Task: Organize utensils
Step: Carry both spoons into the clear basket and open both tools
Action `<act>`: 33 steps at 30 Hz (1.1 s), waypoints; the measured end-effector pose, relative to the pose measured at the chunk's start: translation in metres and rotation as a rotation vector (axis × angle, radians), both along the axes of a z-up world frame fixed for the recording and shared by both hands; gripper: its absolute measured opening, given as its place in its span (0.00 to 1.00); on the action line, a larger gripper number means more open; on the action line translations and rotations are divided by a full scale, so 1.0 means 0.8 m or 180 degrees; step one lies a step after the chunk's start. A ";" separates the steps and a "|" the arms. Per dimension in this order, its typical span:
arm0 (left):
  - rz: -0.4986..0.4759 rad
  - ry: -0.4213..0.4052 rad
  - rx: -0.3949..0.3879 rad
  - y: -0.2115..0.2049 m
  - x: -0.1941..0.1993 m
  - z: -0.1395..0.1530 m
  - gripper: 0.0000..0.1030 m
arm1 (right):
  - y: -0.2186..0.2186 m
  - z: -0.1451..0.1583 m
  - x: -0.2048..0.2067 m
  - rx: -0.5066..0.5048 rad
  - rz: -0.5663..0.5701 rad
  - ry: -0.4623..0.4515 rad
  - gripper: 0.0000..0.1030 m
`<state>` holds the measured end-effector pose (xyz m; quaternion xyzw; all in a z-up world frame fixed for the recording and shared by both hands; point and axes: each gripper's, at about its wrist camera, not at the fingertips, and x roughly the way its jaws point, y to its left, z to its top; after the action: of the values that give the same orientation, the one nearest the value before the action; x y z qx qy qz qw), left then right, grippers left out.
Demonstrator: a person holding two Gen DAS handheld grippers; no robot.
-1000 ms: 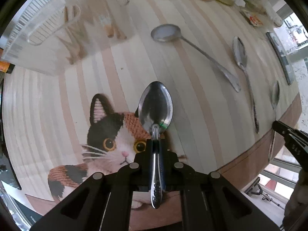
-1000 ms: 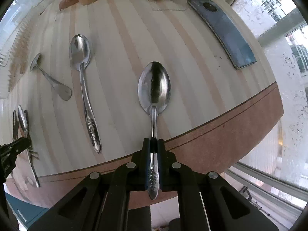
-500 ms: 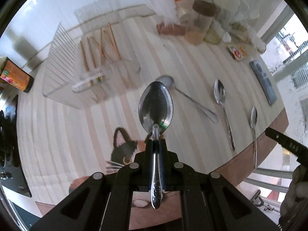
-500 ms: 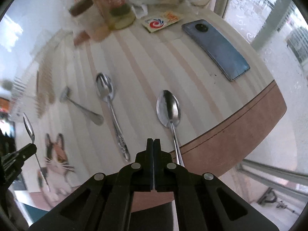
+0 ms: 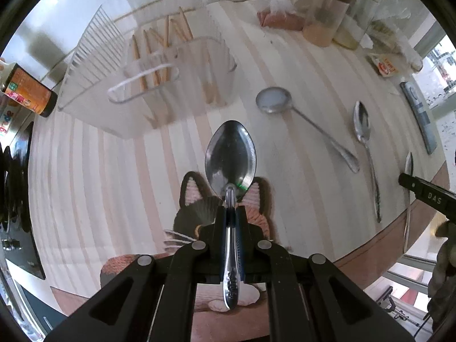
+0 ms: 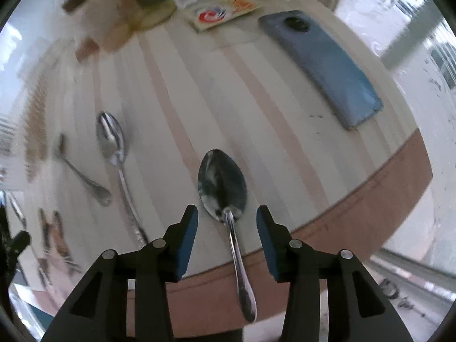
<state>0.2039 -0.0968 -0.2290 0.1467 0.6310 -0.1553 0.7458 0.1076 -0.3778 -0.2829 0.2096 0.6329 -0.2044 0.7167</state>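
My left gripper (image 5: 230, 211) is shut on the handle of a steel spoon (image 5: 230, 154) and holds it above the cat picture, bowl pointing toward the clear rack (image 5: 94, 65) with several chopsticks (image 5: 168, 48). My right gripper (image 6: 226, 219) points down at the table's front edge, its jaws opening. A second spoon (image 6: 222, 182) lies on the cloth between its blue pads (image 6: 189, 228), touching neither, with its handle past the edge. Another spoon (image 6: 111, 136) and a round-headed spoon (image 6: 82, 176) lie to the left.
A blue phone (image 6: 327, 65) and a printed packet (image 6: 222, 11) lie at the back right. Jars (image 5: 325, 17) stand along the far side, with a dark bottle (image 5: 25, 88) at the left. The striped tablecloth (image 6: 199, 85) ends close to my right gripper.
The right gripper let go of its spoon, which stayed on the table, closed empty, then opened around it. The left gripper rose with its spoon, so the rack and table look farther away.
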 end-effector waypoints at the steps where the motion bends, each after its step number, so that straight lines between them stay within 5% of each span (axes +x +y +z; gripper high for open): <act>1: 0.0013 0.0008 0.0005 0.001 0.000 -0.001 0.04 | 0.005 0.001 0.003 -0.0101 0.0047 -0.0023 0.42; 4: 0.0045 0.0003 0.0005 0.004 -0.001 0.000 0.04 | 0.017 0.001 0.009 -0.0311 0.0108 -0.0005 0.31; 6: 0.0054 -0.0018 -0.0005 0.006 -0.001 0.004 0.04 | 0.016 0.003 0.009 -0.0320 0.0072 -0.0040 0.06; 12: 0.0095 -0.0151 -0.0138 0.012 -0.003 0.042 0.04 | 0.013 0.021 -0.001 -0.0232 -0.0028 -0.0174 0.03; 21: 0.0169 -0.0477 -0.0559 0.021 0.011 0.143 0.04 | 0.036 0.118 -0.001 -0.0018 -0.0007 -0.0732 0.01; 26: 0.0295 -0.0573 -0.0827 0.032 0.050 0.199 0.04 | 0.079 0.182 0.041 0.0154 0.0251 -0.1106 0.01; 33: 0.0607 -0.0513 -0.0934 0.057 0.141 0.214 0.04 | 0.151 0.233 0.162 0.0451 0.0730 -0.1433 0.01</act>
<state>0.3164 -0.0511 -0.0577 -0.0122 0.5509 -0.1619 0.8186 0.2370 -0.2572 -0.0964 0.2265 0.4898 -0.0252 0.8415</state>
